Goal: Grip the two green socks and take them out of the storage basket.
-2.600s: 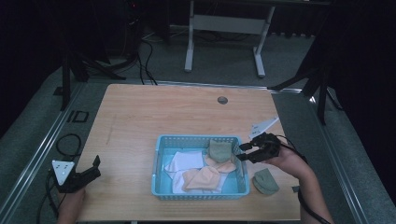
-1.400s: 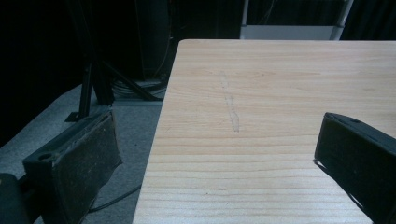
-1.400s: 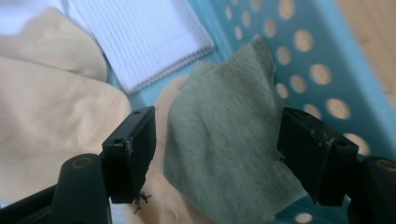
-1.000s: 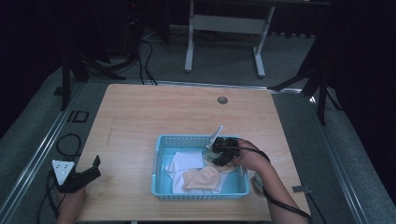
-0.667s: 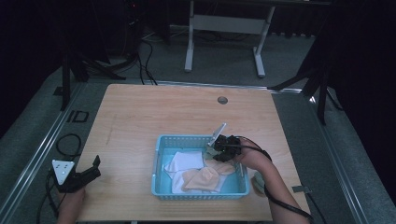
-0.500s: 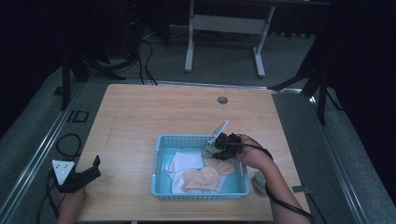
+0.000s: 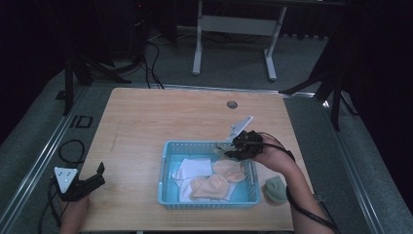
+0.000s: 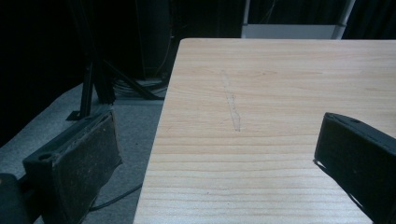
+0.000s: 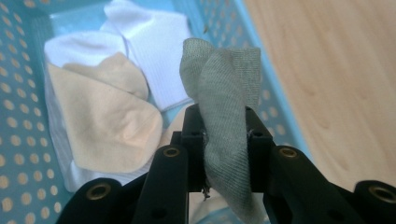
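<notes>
My right gripper (image 9: 224, 127) is shut on a grey-green sock (image 9: 219, 74), which hangs folded between the pads above the blue basket (image 9: 21, 140). Its jaws have just been closing with the sock between them. From above, the right gripper (image 7: 225, 148) holds this sock (image 7: 220, 148) over the far right part of the basket (image 7: 164, 168). White socks (image 7: 192, 170) and beige socks (image 7: 214, 185) lie inside. A second grey-green sock (image 7: 276, 189) lies on the table, right of the basket. My left gripper (image 7: 100, 176) rests open at the table's front left, with nothing between its fingers (image 8: 79, 158).
The wooden table (image 7: 170, 122) has a small round grommet (image 7: 232, 104) near its far edge. The left gripper (image 8: 210, 154) straddles the table's left edge, with grey floor and cables beyond it. A white frame stands on the floor behind the table.
The right gripper reached down into the basket, closed on the grey-green sock and has risen with it. The left gripper has stayed put.
</notes>
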`<state>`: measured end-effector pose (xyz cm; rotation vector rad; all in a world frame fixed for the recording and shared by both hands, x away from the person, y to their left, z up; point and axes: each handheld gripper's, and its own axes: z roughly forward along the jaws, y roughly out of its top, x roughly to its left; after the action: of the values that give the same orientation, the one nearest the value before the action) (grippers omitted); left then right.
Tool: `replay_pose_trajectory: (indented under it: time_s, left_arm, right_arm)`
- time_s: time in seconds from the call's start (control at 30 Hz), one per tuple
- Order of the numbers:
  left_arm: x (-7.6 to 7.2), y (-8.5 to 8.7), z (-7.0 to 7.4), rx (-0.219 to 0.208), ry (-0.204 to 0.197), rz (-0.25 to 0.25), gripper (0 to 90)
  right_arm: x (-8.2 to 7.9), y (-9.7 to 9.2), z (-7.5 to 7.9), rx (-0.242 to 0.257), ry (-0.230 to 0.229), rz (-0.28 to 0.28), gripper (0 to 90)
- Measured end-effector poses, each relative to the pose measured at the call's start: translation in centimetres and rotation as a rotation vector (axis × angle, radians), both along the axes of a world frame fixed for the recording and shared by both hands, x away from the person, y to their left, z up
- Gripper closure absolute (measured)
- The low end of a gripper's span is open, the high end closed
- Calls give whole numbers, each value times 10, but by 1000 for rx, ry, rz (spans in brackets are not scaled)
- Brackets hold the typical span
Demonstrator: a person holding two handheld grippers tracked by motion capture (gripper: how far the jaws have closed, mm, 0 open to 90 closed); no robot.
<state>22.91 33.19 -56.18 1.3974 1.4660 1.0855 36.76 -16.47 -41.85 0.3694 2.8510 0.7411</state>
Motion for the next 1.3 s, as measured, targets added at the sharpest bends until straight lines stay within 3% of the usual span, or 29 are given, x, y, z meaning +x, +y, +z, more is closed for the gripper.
replay_pose_trajectory:
  time_s: [0.3,0.53,1.0,1.3]
  left_arm:
    - [0,0,0,3,1,0,5]
    - [0,0,0,3,-1,1,5]
    - [0,0,0,7,2,0,5]
    - [0,0,0,5,-1,-2,5]
  right_arm:
    - [-2,-30,25,54,-36,-50,758]
    - [0,-62,26,53,-54,-115,757]
    - [6,-121,7,65,-56,-268,755]
    - [17,-139,-29,81,-30,-349,754]
